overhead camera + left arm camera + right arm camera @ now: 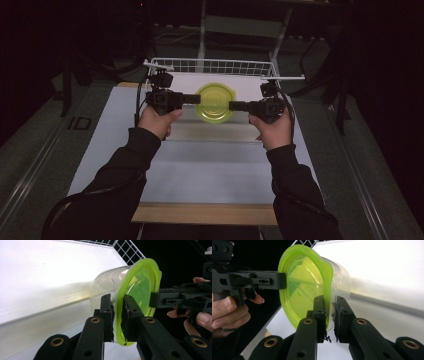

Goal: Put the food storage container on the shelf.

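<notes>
- The tub (pixel 214 102), clear with a green lid (pixel 140 290), sits at the counter's (pixel 200 170) far middle, just before the wire basket (pixel 210 66).
- The left tool (pixel 192 99) is clamped on the lid's rim at 9 o'clock.
- The right tool (pixel 235 105) is clamped on the rim at 3 o'clock.
- Both jaw pairs stand narrow, pinching the rim.

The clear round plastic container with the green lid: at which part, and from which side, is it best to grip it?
Grip the clear round plastic container at the projecting rim of its green lid, from the two opposite sides, probably. The left gripper and right gripper each pinch that thin lip; the smooth curved wall offers little purchase.
</notes>
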